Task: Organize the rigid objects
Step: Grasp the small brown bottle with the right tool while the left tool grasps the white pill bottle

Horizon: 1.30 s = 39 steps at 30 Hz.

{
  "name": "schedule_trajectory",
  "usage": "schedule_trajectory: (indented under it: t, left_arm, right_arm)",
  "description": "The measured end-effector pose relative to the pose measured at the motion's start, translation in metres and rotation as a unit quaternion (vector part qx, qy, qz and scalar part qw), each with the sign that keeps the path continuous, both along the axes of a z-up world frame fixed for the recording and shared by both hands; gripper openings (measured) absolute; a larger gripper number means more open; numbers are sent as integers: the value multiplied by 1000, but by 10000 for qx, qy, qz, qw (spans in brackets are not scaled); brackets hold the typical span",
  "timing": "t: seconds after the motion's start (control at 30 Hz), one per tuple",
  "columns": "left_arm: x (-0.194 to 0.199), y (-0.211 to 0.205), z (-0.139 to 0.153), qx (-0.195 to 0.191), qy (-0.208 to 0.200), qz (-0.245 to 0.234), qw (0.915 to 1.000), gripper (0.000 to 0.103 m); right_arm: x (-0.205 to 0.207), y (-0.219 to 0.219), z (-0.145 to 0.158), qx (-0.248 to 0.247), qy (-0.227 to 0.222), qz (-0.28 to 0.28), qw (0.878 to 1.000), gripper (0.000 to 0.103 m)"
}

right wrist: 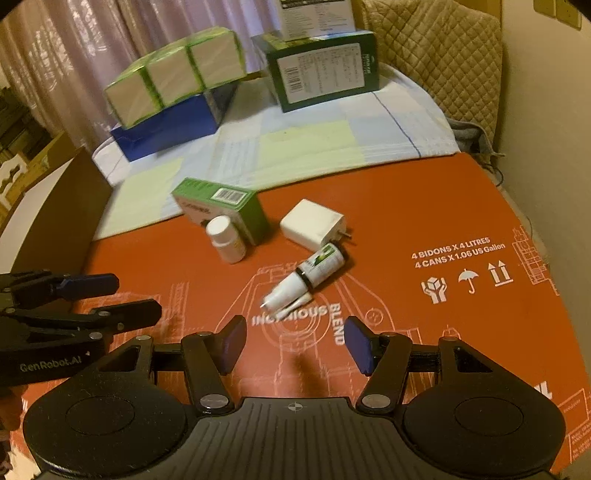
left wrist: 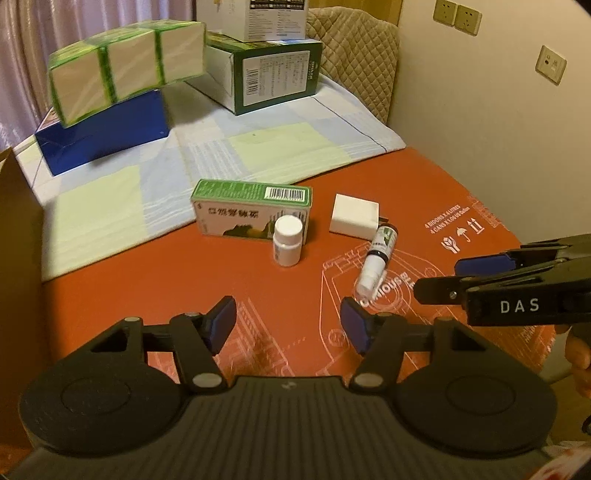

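just ahead of right gripper (right wrist: 295, 341) (jaws apart, empty): spray bottle (right wrist: 303, 278)

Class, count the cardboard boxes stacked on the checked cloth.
4: blue box under the green-banded box at left; dark green box under a white box behind. Others may be hidden.

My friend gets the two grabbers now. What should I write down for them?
Left gripper: open, holding nothing, above the orange cardboard.
Right gripper: open, holding nothing, just short of the little spray bottle.
Things: the spray bottle lies on its side; the white pill bottle stands upright in front of the small green box; the white charger lies beside them. Bigger boxes are stacked at the back on the checked cloth.
Done: none of the four small things looks sorted yet.
Left: pick them up and tidy them; the spray bottle is nearest, so probably start there.
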State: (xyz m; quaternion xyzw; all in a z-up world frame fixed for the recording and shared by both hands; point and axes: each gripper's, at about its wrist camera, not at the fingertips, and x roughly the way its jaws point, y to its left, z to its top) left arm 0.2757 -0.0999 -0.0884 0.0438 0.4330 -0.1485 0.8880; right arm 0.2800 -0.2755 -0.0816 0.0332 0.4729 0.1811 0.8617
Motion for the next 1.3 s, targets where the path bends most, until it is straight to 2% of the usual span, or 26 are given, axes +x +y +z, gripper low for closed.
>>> schedule_trajectory:
  t: [0.13,0.23,0.77,0.9,1.03,1.3]
  left_arm:
    - [16,-9,-8,72,-36,-98,9999,58]
    - [29,-13,-14,114,-27,-129,9998,51]
    - [64,-25,-38,207,42,-177,9996,50]
    - [70,-27,-42,218,70,-163,9996,50]
    - [76,-28,-46,242,102,-163,9995,45]
    - [85,-30,-50,310,109,-160,9993,41]
  right_arm:
    - [16,3,-8,-24,2,-55,10000,52]
    - [28,6,-16,-36,37,-104,9999,48]
    - [72,16,-46,178,539,-614,9965,36]
    - [75,15,-48,162,526,-589,9967,32]
    - [76,14,-47,93,497,-504,9974,28]
    - [76,8,-47,-336,327,-263,9986,22]
